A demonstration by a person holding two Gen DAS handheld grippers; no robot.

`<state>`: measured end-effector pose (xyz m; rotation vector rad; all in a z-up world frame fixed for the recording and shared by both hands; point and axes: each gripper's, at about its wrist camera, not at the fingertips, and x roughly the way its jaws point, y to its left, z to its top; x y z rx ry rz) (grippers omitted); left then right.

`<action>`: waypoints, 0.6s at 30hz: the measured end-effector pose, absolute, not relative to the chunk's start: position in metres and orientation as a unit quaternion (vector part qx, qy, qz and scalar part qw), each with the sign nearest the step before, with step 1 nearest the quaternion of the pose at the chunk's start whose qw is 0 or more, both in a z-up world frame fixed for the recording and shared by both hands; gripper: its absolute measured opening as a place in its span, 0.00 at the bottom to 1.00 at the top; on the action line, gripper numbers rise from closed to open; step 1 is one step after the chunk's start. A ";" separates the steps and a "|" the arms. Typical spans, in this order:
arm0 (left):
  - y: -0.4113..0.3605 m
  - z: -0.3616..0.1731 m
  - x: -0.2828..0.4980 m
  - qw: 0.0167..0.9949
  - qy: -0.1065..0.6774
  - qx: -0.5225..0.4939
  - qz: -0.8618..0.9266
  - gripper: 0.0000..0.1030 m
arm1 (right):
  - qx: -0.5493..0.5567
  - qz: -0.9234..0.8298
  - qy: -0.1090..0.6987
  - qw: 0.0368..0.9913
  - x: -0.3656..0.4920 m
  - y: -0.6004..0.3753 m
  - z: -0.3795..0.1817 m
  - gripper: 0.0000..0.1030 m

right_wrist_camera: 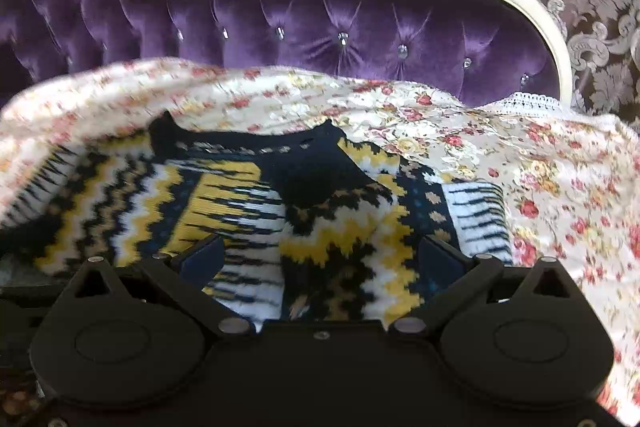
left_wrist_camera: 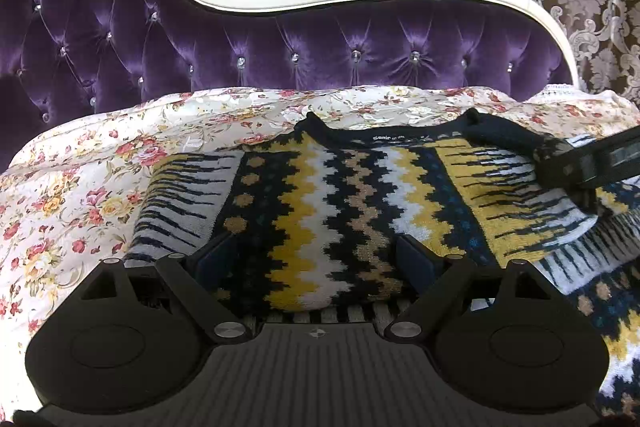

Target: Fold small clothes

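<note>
- Your left claw (left_wrist_camera: 316, 255) stands spread wide, gripping nothing, low over the sweater (left_wrist_camera: 320, 195) near its hem.
- Your right claw (right_wrist_camera: 320, 255) is spread open too, with a folded-in sleeve (right_wrist_camera: 332, 203) between its fingers; nothing is pinched yet.
- Judging from the sleeve already lying across the body, the fold is under way. Lay the sleeve flat and straight, smooth it, then pinch both layers at the hem so nothing slips.
- The sweater lies face up on the floral bedspread (left_wrist_camera: 80, 195), collar (left_wrist_camera: 384, 137) toward the purple headboard (left_wrist_camera: 280, 51).
- It's a thick knit with navy, yellow and white zigzags, likely to fold bulkily and spring back.
</note>
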<state>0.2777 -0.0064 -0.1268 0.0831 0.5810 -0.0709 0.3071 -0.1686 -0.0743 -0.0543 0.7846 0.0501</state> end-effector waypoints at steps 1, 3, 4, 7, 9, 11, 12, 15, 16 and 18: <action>-0.006 -0.127 0.278 0.957 0.286 0.041 -0.035 0.85 | -0.034 0.018 0.387 0.921 0.311 -0.168 -0.079 1.00; -0.006 -0.127 0.278 0.957 0.286 0.041 -0.035 0.85 | -0.045 0.001 0.395 0.918 0.317 -0.169 -0.085 0.99; -0.006 -0.127 0.278 0.957 0.286 0.041 -0.035 0.85 | -0.049 -0.010 0.396 0.917 0.318 -0.173 -0.087 0.99; -0.006 -0.127 0.278 0.957 0.286 0.041 -0.035 0.85 | -0.048 -0.044 0.391 0.918 0.314 -0.193 -0.086 0.99; -0.006 -0.127 0.278 0.957 0.286 0.040 -0.036 0.85 | -0.044 -0.063 0.390 0.918 0.309 -0.211 -0.085 0.99; -0.006 -0.127 0.277 0.957 0.286 0.039 -0.036 0.84 | -0.027 -0.071 0.394 0.916 0.306 -0.229 -0.085 0.99; -0.006 -0.127 0.277 0.957 0.286 0.040 -0.036 0.84 | -0.013 -0.075 0.399 0.914 0.303 -0.239 -0.085 0.99; -0.006 -0.127 0.277 0.957 0.286 0.040 -0.036 0.84 | 0.017 -0.080 0.402 0.912 0.296 -0.257 -0.085 0.99; -0.006 -0.127 0.277 0.957 0.286 0.040 -0.036 0.84 | 0.019 -0.084 0.402 0.912 0.294 -0.260 -0.085 0.99; -0.006 -0.127 0.277 0.957 0.286 0.040 -0.037 0.84 | 0.014 -0.102 0.398 0.911 0.292 -0.264 -0.084 0.99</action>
